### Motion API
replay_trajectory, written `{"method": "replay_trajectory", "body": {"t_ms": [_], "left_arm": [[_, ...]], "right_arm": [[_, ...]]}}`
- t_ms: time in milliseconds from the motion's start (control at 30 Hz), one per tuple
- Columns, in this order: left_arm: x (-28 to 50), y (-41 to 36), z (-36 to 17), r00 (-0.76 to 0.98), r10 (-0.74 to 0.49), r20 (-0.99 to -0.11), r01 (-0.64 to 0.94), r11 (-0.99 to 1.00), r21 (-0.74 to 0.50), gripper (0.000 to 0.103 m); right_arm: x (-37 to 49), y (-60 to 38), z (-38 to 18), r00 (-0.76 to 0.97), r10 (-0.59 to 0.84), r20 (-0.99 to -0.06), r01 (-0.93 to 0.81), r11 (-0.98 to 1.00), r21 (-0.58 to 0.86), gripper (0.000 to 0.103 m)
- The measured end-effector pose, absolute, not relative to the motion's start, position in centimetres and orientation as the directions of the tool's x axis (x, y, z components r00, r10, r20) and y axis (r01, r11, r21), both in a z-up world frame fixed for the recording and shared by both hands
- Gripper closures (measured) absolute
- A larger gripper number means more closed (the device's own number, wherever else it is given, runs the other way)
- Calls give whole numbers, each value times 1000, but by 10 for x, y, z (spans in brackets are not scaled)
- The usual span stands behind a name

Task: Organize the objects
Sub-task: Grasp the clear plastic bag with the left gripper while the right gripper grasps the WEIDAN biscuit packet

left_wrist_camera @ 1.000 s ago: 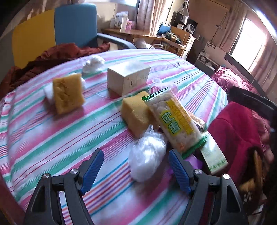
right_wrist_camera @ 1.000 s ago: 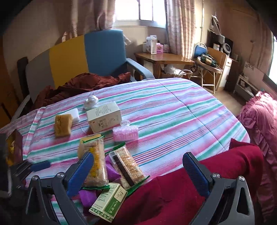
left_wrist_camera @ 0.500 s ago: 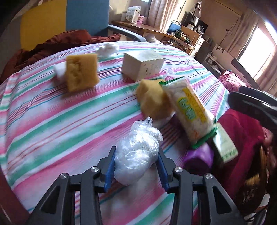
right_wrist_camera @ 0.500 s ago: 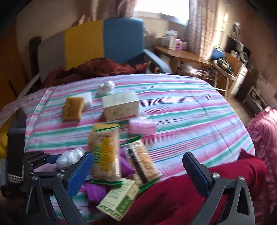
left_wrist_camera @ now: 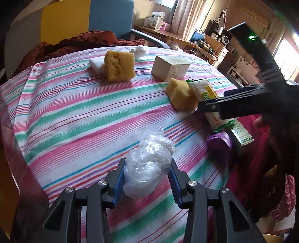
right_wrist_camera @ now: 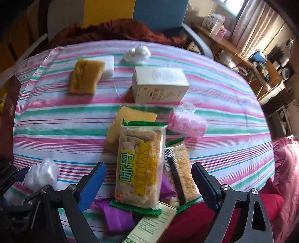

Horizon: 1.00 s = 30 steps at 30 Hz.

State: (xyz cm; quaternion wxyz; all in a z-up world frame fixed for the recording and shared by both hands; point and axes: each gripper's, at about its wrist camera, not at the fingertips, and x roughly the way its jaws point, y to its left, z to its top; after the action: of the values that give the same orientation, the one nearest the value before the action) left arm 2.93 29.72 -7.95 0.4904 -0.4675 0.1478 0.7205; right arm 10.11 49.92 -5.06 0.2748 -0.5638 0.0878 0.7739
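Note:
My left gripper is shut on a crumpled clear plastic bag just above the striped tablecloth; the bag also shows in the right wrist view. My right gripper is open and empty, with its jaws on either side of a green-edged cracker packet that lies over a yellow sponge. A second cracker packet, purple wrappers and a green and white box lie beside it.
Farther back are a white box, a pink wrapped roll, a yellow sponge on a white block and another plastic ball. A red cloth covers the near right table edge. A chair stands behind.
My left gripper has shut on the plastic bag and carried it left, away from the pile. My right gripper has moved forward over the cracker packets and stays open.

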Motion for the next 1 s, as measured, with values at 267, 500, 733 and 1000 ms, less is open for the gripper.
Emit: {"method": "replay_trajectory", "body": {"t_ms": [267,500,733,1000], "left_arm": [[32,278,-67,-104,589,-802,-840,-483,-246,60],[30,257,-47,-124,635,-763,-827,-491,-274,60],[18,219,-25,-189,653,-734,-775,-558,-297,60],[-19,142,-5,-347,609,-714,-644,-707,-290,60]], "right_arm": [[84,500,-70,-152,301,-942,-524,-832,-182,56],[111,493,-38,-283,325,-902,-574,-811,-112,56],[119,475,6,-452,314,-835,-564,-826,-5,56],[70,397,22,-606,127,-785,-367,-920,135,56]]}}
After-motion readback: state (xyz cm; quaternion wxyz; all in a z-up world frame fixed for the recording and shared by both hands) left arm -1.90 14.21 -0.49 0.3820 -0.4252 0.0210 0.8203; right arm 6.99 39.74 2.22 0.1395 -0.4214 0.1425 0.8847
